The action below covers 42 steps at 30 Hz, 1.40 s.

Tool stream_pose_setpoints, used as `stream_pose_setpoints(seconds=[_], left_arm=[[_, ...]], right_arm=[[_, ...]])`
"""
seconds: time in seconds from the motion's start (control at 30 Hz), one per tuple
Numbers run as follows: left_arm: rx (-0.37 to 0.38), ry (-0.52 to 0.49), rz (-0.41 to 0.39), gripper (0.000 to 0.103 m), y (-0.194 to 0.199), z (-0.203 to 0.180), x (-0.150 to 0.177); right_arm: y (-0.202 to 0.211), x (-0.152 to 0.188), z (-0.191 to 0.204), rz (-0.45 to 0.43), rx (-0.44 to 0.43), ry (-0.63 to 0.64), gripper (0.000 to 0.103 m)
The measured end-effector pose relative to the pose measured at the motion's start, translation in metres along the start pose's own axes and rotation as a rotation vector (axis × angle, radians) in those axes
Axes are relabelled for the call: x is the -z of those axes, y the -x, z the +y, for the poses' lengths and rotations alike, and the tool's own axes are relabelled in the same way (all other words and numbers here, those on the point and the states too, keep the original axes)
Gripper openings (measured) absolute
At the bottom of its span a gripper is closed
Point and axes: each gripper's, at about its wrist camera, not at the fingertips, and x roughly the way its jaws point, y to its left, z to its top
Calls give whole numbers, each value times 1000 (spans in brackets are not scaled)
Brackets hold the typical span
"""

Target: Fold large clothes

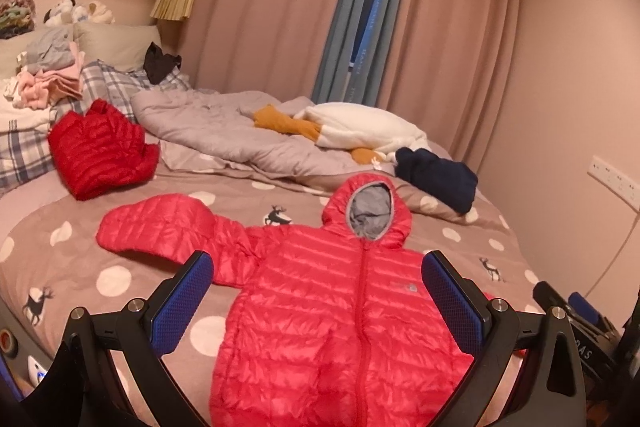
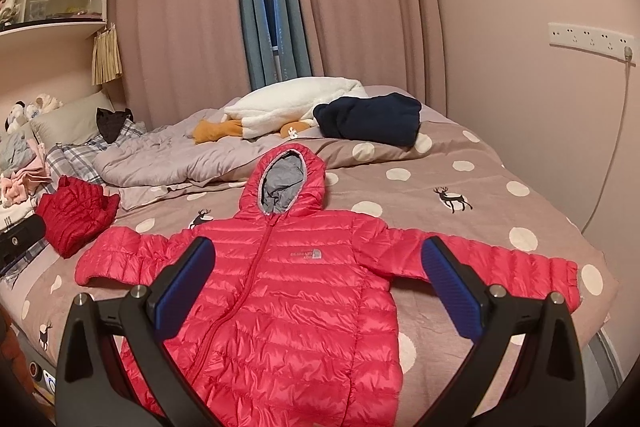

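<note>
On the bed (image 2: 500, 163), two red jackets (image 2: 288, 287).

Chest logo on the red puffer jacket (image 2: 280, 291): we note a small grey line of print with a square emblem, too blurred to read. Black object (image 1: 588, 351) at the right edge of the left wrist view: we read white letters "DAS", possibly part of a longer word. We find nothing else legible.

Red hooded jacket (image 1: 320, 315) flat on bed (image 1: 60, 267), between spread fingers (image 1: 188, 303).
</note>
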Motion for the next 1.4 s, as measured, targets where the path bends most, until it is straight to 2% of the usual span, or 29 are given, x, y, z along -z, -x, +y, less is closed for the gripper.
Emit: stream_pose_setpoints(seconds=[0.47,0.67,0.73,0.8,0.87,0.93,1.0,1.03,1.1,1.13,1.2,1.33,1.4], left_arm=[[21,23,-34,103,10,5,-3],[11,76,-30,103,-9,20,-7],[19,129,-15,103,-27,36,-9],[34,212,2,103,-51,60,-11],[17,345,36,103,-82,97,-7],[-42,463,67,103,-109,136,0],[-134,539,105,103,-132,173,10],[-199,568,132,103,-144,194,16],[-253,601,187,103,-163,225,26],[-242,622,203,102,-170,237,30],[-167,658,183,102,-179,257,39],[-35,822,162,102,-202,282,58],[37,874,174,102,-219,287,61]], right_arm=[[-2,-2,-3,-1,20,-1,103],[-9,-4,-13,0,33,-31,103],[-20,-4,-22,6,36,-55,103],[-39,-3,-38,63,67,-109,103],[-66,3,-68,151,105,-209,103],[-89,13,-105,229,184,-331,103],[-101,25,-140,267,245,-446,103],[-105,35,-163,280,256,-526,103],[-109,51,-195,292,246,-656,103],[-111,63,-215,293,224,-747,103],[-112,81,-235,299,226,-857,103],[-119,105,-255,316,357,-927,103],[-127,109,-255,288,332,-940,103]])
